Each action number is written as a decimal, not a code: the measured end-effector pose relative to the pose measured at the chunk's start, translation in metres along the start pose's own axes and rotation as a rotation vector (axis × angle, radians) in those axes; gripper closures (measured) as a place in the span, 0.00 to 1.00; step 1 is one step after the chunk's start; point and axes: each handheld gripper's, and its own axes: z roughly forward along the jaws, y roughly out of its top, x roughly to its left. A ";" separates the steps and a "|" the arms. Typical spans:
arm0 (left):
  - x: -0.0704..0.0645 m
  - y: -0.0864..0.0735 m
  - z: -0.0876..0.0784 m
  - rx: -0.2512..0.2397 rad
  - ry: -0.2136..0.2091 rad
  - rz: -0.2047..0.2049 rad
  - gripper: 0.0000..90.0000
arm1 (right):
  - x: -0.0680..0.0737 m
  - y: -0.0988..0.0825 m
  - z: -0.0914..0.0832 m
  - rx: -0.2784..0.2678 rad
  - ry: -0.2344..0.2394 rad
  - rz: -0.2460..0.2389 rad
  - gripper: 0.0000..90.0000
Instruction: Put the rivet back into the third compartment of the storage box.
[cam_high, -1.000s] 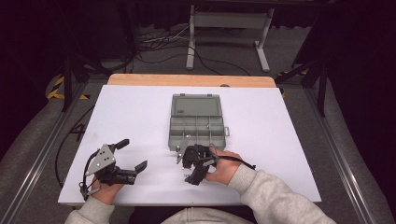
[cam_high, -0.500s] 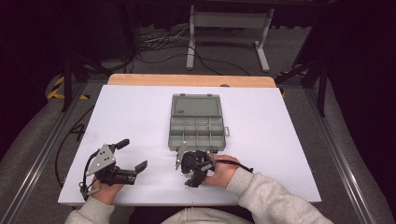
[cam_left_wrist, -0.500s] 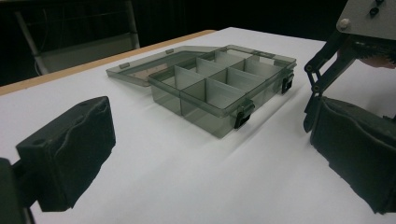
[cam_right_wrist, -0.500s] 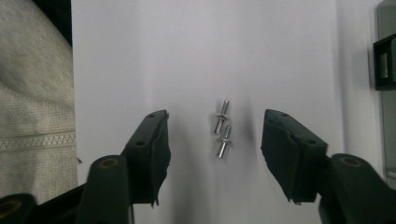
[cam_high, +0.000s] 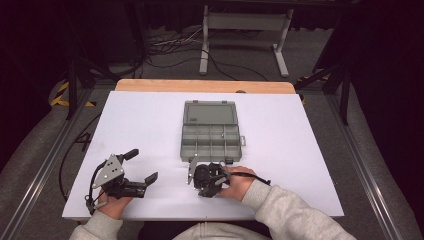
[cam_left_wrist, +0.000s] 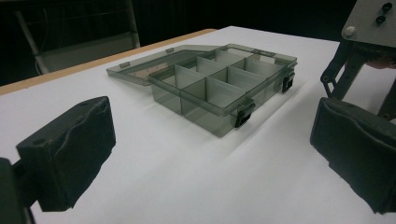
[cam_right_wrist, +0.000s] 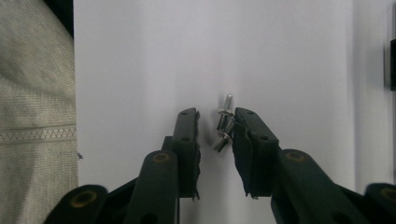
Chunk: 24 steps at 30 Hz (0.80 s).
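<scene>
Three small screws (cam_right_wrist: 223, 128) between the closing right gripper (cam_right_wrist: 215, 130) fingers—not pinched; left gripper (cam_left_wrist: 210, 154) wide open.

White counter (cam_high: 150, 120) with pale wooden far edge, smoky translucent grey compartment box (cam_high: 212, 131) with black latches, shiny silver screws (cam_right_wrist: 225, 126), black tools, grey three-cornered plate (cam_high: 111, 170), light grey knit sleeves (cam_high: 290, 215)
</scene>
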 end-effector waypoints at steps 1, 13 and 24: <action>0.000 0.000 0.000 0.000 0.000 0.000 0.01 | 0.000 0.000 0.000 -0.001 0.003 0.002 0.81; 0.000 0.000 0.000 -0.001 0.001 -0.001 0.01 | -0.002 -0.001 -0.003 0.005 0.017 0.031 0.91; 0.000 0.000 0.000 0.002 0.001 0.000 0.01 | -0.005 0.001 -0.025 -0.048 -0.008 0.025 0.91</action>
